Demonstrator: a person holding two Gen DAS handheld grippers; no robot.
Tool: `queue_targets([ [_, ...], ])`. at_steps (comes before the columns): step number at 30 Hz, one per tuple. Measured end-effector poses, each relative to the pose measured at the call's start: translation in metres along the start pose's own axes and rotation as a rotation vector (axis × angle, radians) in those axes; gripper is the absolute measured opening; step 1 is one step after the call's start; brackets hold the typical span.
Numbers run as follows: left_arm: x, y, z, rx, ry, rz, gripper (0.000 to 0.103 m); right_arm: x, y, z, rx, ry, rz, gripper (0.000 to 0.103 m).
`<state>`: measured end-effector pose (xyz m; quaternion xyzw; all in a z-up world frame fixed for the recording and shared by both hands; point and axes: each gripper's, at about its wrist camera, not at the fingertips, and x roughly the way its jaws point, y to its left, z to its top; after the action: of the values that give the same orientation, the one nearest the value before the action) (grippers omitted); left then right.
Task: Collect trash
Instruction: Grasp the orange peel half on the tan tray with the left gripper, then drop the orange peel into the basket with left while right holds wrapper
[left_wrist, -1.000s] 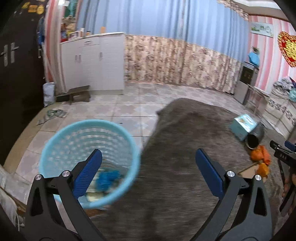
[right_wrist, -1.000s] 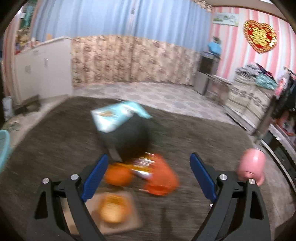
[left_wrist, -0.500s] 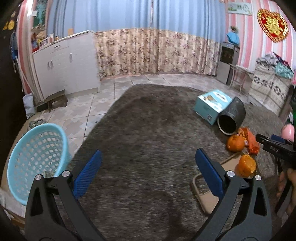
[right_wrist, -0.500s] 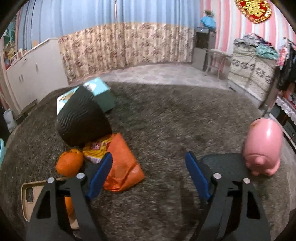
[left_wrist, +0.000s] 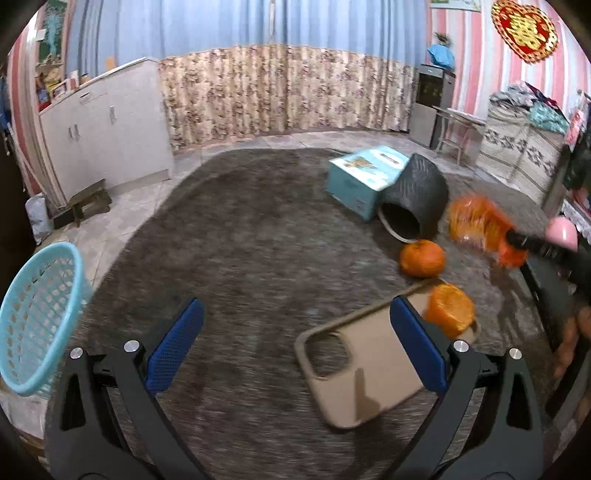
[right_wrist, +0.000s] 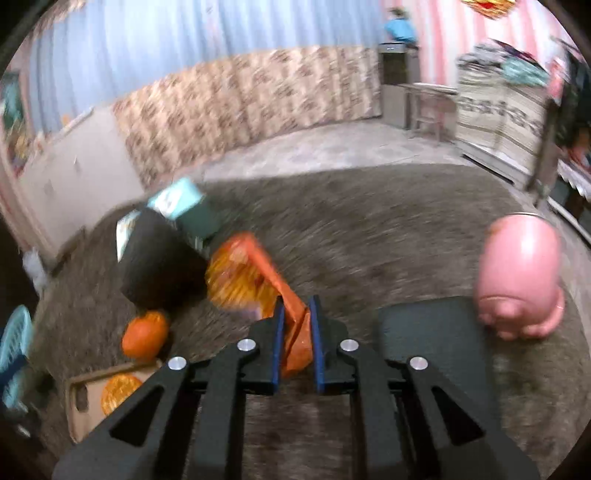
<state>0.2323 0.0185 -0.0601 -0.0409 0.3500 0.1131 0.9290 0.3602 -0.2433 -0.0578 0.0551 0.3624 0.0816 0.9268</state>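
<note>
Right claw: my right gripper (right_wrist: 295, 332) has its blue pads pinched tight on the lower corner of the orange wrapper (right_wrist: 255, 280).
Left claw: my left gripper (left_wrist: 295, 347) gapes wide with nothing between the pads, over the grey rug (left_wrist: 240, 240).
Wrapper axis: its long side runs from my pads up toward the frame's upper left, blurred.
Wrapper place: centre of the right view; middle right of the left view (left_wrist: 480, 229), lifted off the rug.
Only left view: the whole blue basket (left_wrist: 37, 314) at lower left.
Only right view: the pink piggy bank (right_wrist: 521, 280) in full, at right.
</note>
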Motion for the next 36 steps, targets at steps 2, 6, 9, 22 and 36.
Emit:
queue_targets([
  [2, 0.001, -0.013, -0.001, 0.023, 0.0, -0.007, 0.097, -0.008, -0.014, 0.002, 0.025, -0.026, -0.015, 0.013],
  [6, 0.011, -0.043, -0.005, 0.057, 0.018, -0.022, 0.097, -0.016, -0.03, 0.006, 0.062, -0.052, -0.027, 0.013],
  [9, 0.012, -0.057, -0.008, 0.066, 0.02, -0.052, 0.097, -0.015, -0.033, 0.007, 0.073, -0.059, -0.022, 0.013],
  [22, 0.032, -0.093, -0.009, 0.135, 0.073, -0.16, 0.078, -0.012, -0.024, 0.009, 0.098, -0.061, 0.011, 0.013],
  [36, 0.012, -0.076, -0.003, 0.153, 0.032, -0.195, 0.035, -0.015, 0.015, 0.014, 0.004, -0.066, -0.006, 0.013],
])
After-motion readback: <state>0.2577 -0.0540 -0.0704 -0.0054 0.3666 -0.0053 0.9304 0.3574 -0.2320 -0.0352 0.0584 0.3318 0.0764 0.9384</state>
